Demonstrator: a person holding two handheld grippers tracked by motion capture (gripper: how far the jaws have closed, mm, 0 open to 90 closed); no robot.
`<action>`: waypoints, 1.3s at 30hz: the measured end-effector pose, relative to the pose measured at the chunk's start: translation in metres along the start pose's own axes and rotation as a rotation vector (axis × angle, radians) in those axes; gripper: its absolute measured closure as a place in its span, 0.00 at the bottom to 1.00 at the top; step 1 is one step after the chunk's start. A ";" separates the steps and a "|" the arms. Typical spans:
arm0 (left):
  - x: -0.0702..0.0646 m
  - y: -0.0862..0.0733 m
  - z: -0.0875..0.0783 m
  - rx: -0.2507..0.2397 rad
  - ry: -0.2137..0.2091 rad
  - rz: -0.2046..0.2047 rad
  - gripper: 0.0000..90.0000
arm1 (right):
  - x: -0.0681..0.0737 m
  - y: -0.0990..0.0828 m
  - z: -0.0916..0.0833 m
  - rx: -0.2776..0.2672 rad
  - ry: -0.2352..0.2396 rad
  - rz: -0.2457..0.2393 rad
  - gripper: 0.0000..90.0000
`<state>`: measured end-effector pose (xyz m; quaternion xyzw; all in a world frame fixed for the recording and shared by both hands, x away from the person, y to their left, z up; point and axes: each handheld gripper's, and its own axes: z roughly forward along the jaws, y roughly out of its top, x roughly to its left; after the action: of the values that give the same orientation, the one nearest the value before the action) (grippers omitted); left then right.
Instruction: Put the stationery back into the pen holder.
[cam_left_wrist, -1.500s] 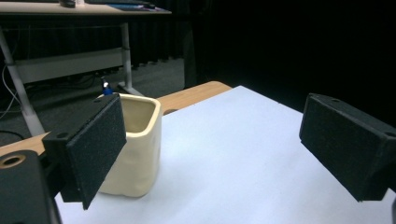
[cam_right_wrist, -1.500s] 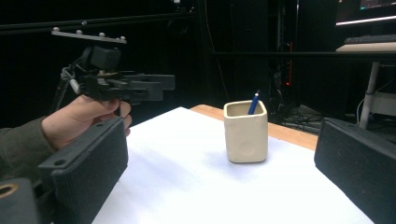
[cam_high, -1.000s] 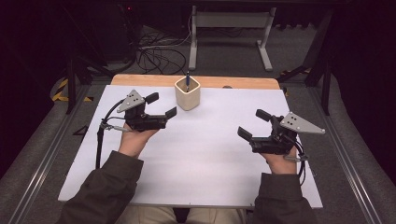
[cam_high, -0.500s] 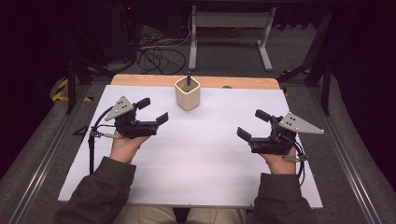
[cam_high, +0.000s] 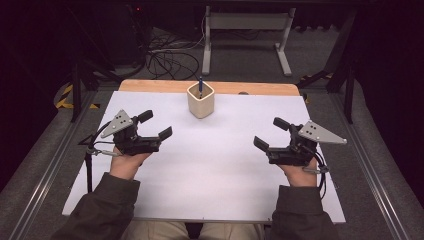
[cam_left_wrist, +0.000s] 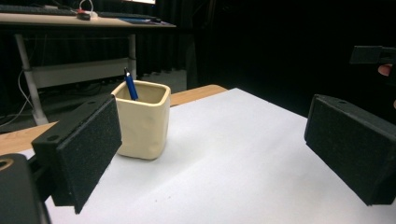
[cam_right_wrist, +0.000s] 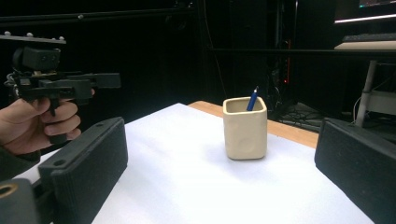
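Observation:
A cream square cup (cam_high: 201, 101) stands at the back middle of the white-covered table (cam_high: 215, 170), and a blue pen (cam_high: 200, 86) stands upright in it. My left gripper (cam_high: 156, 124) hovers left of the cup and nearer the person, open and empty. My right gripper (cam_high: 270, 133) is held at the right, also open and empty. In the left gripper view the cup (cam_left_wrist: 141, 120) and pen (cam_left_wrist: 130, 85) sit beyond the left pad, well ahead of the open gripper (cam_left_wrist: 210, 154). The right gripper view has the cup (cam_right_wrist: 245, 128) between the wide-apart jaws, farther off.
A strip of bare wooden tabletop (cam_high: 150, 86) runs along the far edge behind the white sheet. Past the table are a metal desk frame (cam_high: 245, 30) and cables on the floor (cam_high: 165, 60). The person's left hand (cam_right_wrist: 42, 123) appears at the left of the right gripper view.
My left gripper has drawn away from the cup, leftward and back toward the person, still open. The right gripper has hardly shifted.

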<state>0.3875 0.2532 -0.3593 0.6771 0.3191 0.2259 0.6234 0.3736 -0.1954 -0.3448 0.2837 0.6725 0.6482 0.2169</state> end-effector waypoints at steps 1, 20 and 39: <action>0.000 0.000 -0.002 0.000 0.002 0.000 0.05 | 0.000 0.000 0.000 0.000 0.000 0.000 0.04; -0.001 -0.003 -0.030 -0.034 0.013 -0.018 0.05 | -0.002 0.001 0.002 -0.010 0.000 0.002 0.04; 0.009 -0.009 -0.055 -0.025 0.056 -0.029 0.05 | -0.004 0.001 0.005 -0.012 0.005 0.006 0.04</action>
<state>0.3537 0.2978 -0.3626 0.6581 0.3431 0.2398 0.6259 0.3794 -0.1943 -0.3440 0.2828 0.6684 0.6536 0.2147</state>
